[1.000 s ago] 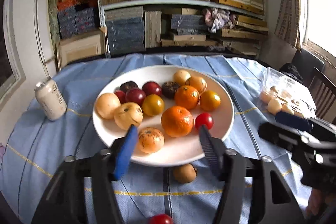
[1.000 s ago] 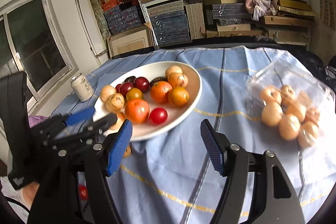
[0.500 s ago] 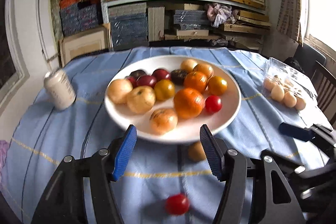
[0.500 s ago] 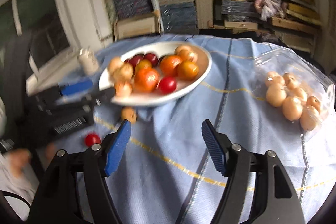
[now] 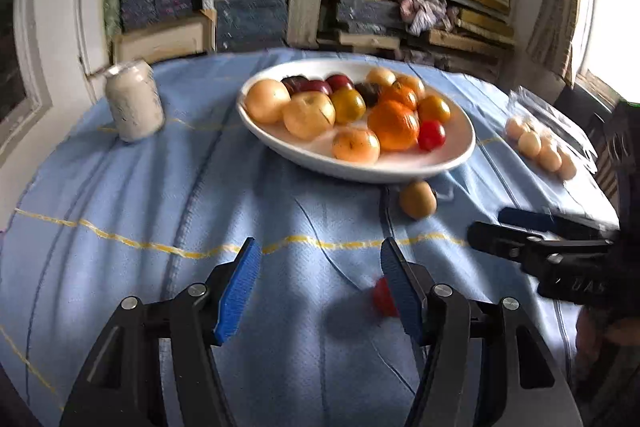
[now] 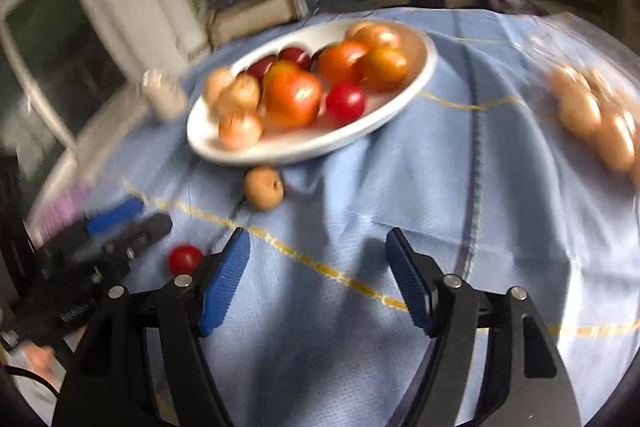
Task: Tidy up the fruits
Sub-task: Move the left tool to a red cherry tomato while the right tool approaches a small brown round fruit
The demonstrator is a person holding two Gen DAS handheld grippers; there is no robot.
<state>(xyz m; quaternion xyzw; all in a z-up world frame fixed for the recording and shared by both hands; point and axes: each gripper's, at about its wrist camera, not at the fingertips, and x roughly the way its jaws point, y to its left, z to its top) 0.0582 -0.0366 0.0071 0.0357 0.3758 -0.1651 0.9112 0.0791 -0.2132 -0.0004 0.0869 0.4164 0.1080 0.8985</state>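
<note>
The left gripper (image 5: 318, 291) has its jaws spread wide, holding nothing, above the light-blue tablecloth (image 5: 160, 195). A small red tomato (image 5: 383, 297) lies on the cloth just beside its right blue pad; blur hides whether they touch. The right gripper (image 6: 318, 279) is likewise released and empty. A tan round fruit (image 6: 263, 187) rests on the cloth near the rim of the white oval plate (image 6: 404, 95), which holds oranges, plums and pale fruits.
</note>
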